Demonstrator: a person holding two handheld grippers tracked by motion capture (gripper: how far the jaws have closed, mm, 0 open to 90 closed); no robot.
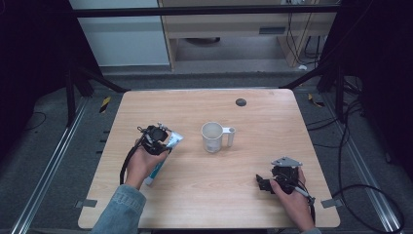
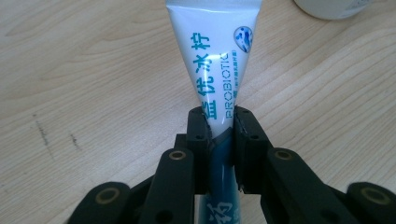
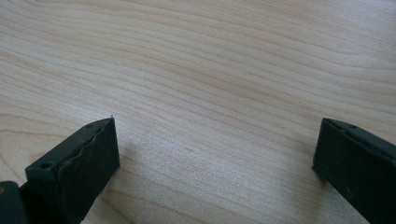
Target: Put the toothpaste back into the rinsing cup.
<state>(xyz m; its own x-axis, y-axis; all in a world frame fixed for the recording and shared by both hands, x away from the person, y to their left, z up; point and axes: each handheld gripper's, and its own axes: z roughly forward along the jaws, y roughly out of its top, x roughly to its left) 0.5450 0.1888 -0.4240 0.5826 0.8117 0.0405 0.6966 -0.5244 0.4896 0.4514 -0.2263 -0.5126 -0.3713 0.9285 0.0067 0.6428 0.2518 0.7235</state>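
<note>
Your left gripper (image 2: 219, 128) was clenched on the tube (image 2: 215, 56); its 2 jaws pressed the tube from both sides where the white part met the dark blue part, and the flat crimped end pointed away from the camera; the tube lay along the table (image 1: 253, 195) at the left side, its length running from your left hand (image 1: 139, 163) up towards the mug (image 1: 213, 137). The mug stood upright near the table's middle, apart from the tube, with its handle turned to the right. Your right gripper (image 3: 215, 154) was released, its 2 jaws spread wide over bare wood with nothing between them; in the high view it sat low at the near right of the table, well apart from the mug.
</note>
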